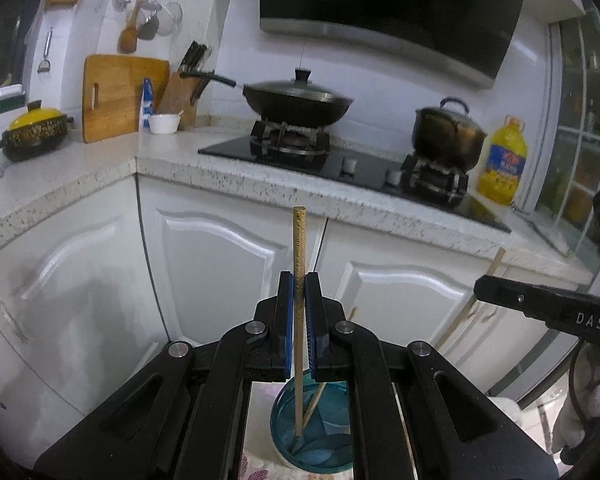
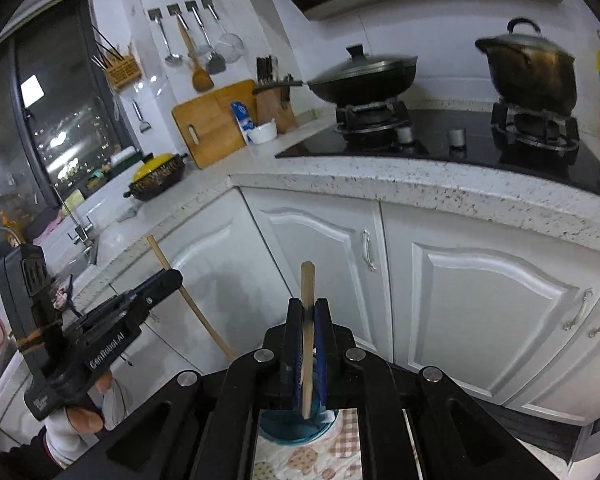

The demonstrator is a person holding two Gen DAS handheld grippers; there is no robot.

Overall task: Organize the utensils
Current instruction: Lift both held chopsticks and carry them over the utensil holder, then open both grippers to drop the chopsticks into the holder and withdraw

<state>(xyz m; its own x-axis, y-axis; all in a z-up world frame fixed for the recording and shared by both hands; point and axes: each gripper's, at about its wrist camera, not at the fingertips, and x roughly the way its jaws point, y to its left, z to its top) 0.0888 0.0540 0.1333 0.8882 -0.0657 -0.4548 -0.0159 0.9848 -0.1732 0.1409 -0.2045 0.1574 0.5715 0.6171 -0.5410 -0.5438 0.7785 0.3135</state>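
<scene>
A: What's nearest the left gripper (image 1: 299, 280)?

B: Its fingers (image 1: 286, 320) are clamped on an upright wooden chopstick (image 1: 299, 264). Its lower end hangs in the mouth of a blue glass jar (image 1: 320, 458) at six o'clock, which stands on a patterned cloth (image 1: 260, 468). A second stick (image 1: 314, 402) leans inside the jar.

A: And the right gripper (image 2: 309, 312)?

B: Closed on another chopstick (image 2: 307, 284), also upright, tip over the same jar (image 2: 288, 430).

A: Farther out?

B: White cabinet doors (image 1: 220, 256), then the speckled table (image 1: 172, 160). A lidded wok (image 1: 296, 100) at twelve o'clock, a steel pot (image 1: 448, 132) at two, a cutting board (image 1: 120, 96) at ten.
</scene>
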